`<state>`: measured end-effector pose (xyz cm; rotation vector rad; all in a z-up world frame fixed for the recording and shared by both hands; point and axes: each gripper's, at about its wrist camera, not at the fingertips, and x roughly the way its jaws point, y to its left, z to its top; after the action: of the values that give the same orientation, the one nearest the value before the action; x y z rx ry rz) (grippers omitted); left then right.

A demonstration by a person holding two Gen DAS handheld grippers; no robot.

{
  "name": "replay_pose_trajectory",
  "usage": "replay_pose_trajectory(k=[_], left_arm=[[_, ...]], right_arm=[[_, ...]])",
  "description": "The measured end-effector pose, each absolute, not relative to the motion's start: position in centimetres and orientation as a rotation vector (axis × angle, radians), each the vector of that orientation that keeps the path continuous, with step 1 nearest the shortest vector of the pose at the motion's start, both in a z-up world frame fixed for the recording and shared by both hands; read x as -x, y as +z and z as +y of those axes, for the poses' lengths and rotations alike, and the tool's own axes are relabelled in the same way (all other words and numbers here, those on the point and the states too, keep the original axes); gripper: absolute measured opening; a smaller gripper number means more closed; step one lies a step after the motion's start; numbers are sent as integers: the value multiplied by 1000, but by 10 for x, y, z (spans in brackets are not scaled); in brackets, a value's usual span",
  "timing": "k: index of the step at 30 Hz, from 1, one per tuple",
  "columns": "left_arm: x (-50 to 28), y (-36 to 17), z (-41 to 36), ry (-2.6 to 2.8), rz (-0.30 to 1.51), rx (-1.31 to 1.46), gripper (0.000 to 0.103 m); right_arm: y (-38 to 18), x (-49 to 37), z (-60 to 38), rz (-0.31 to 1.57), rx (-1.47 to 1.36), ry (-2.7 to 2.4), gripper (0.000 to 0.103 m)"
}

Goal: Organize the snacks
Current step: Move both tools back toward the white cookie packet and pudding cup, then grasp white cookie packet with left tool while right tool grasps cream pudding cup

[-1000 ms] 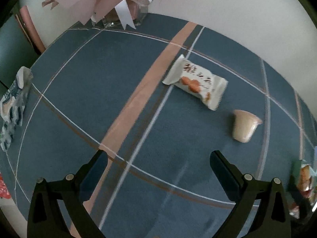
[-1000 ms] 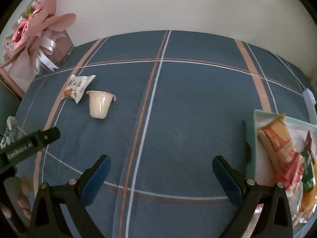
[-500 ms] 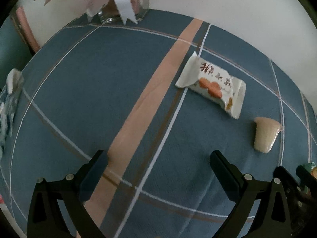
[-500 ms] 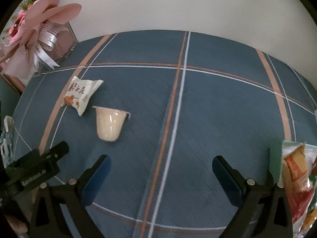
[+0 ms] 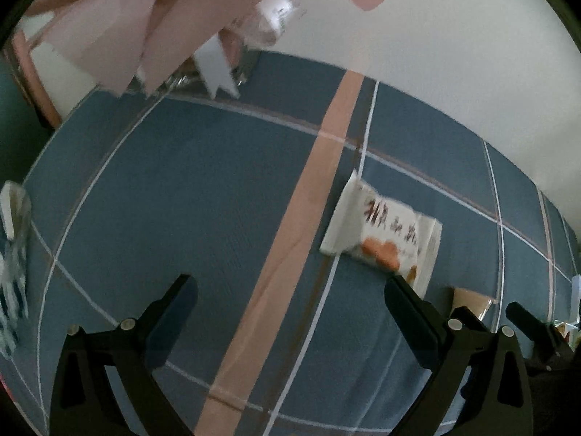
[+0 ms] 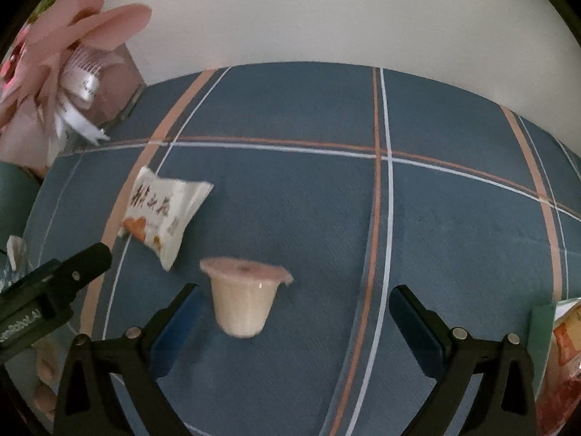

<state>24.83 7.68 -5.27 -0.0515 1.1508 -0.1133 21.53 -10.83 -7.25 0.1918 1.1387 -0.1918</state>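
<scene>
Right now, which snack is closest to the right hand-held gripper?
The little pudding cup, standing upright just ahead of the right hand-held gripper, near its left finger. The white snack packet lies flat farther back on the blue cloth.

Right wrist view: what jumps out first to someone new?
The pale, foil-lidded jelly cup stands on the blue plaid tablecloth, just ahead of the open right gripper and nearer its left finger. Behind it to the left lies a white crinkly snack packet with orange print. A pink paper-wrapped bouquet fills the far left corner.
</scene>
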Motion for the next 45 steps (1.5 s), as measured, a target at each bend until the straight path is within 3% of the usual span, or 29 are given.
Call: replay_pose_trajectory(k=[7, 16, 21, 23, 28, 43, 45], left_arm=[[-268, -44, 48, -199, 1131, 18, 102], [-285, -68, 7, -252, 1155, -80, 102], [-293, -78, -3, -264, 1176, -94, 99], [-297, -81, -6, -275, 1182, -90, 81], [-289, -80, -7, -282, 1180, -76, 70], [-247, -80, 14, -230, 1228, 6, 67], [-242, -80, 15, -232, 1220, 9, 67]], right_arm=[[-72, -220, -122, 1132, -209, -219, 93], [-74, -216, -141, 1141, -235, -220, 66], [-74, -215, -147, 1149, -257, -196, 65], [-72, -211, -149, 1152, -256, -189, 65], [-69, -206, -147, 1158, -252, -163, 65], [-67, -184, -116, 1196, -113, -76, 65], [-70, -185, -113, 1201, -89, -83, 61]])
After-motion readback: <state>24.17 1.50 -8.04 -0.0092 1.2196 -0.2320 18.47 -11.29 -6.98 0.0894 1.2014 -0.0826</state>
